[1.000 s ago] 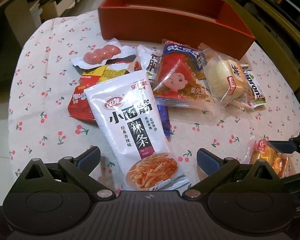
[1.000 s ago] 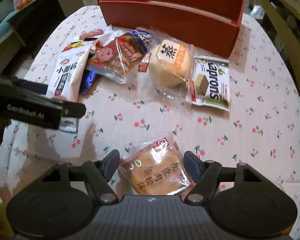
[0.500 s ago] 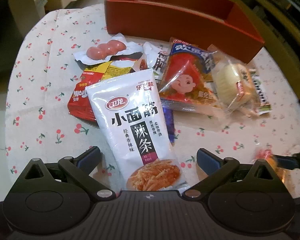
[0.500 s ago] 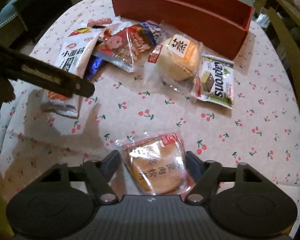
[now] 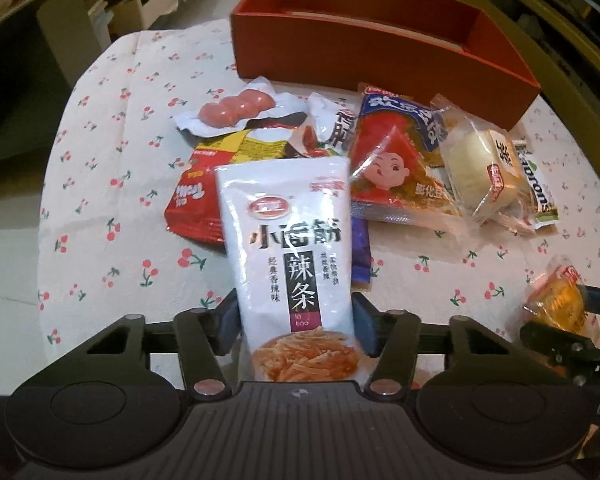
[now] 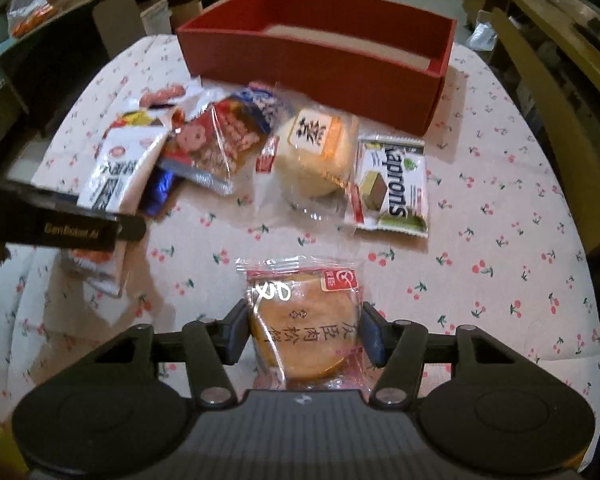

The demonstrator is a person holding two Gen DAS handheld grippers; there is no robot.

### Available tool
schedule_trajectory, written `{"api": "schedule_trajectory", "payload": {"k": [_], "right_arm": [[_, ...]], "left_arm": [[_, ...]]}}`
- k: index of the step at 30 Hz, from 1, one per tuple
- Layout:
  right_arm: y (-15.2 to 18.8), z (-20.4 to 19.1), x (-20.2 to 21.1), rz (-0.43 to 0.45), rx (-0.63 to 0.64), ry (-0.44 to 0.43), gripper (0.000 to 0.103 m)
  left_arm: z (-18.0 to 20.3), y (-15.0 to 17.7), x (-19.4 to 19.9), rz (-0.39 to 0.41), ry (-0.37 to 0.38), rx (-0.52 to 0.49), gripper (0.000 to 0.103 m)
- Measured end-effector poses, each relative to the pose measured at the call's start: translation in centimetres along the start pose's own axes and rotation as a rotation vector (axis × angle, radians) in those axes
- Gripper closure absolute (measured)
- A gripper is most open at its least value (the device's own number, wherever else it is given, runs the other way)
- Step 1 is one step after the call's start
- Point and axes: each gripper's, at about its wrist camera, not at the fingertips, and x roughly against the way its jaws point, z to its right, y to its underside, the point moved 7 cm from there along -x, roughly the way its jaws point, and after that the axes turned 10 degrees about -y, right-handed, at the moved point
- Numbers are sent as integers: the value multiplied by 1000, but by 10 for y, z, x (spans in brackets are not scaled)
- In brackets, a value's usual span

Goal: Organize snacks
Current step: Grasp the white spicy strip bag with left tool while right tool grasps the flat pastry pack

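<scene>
Each hand-held gripper clamps one snack: the left a white spicy-strip pouch, the right a pork-floss cake, seemingly destined for the red box.

Warm indoor light falls from above; the tablecloth is bright, the corners dark. Glare streaks the white packet. Fisheye bending curves the edges. The red box looks slightly motion-blurred.
</scene>
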Motion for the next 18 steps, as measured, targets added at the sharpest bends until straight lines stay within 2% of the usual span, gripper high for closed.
{"api": "schedule_trajectory", "payload": {"k": [4,6,8,11,15,18], "right_arm": [[-4,-7,3,21,-4,-9,32],[-6,-8,3,24,-16,-16,32],[-7,-9,2,25,-25,-13,32],[-8,-8,2,30,-44,4,32],[-6,-4,4,41,-84,30,32],[-2,-5,5,42,-99,40,32]], "left_arm": [[-1,3,1,-5,-2,-16,40],[1,3,-2,-6,-21,-31,33],[4,2,-4,1,-28,-48,20],[5,2,-9,2,-57,-63,12],[0,-1,-10,-7,-46,-32,16],[-4,2,-4,18,-44,-42,32]]}}
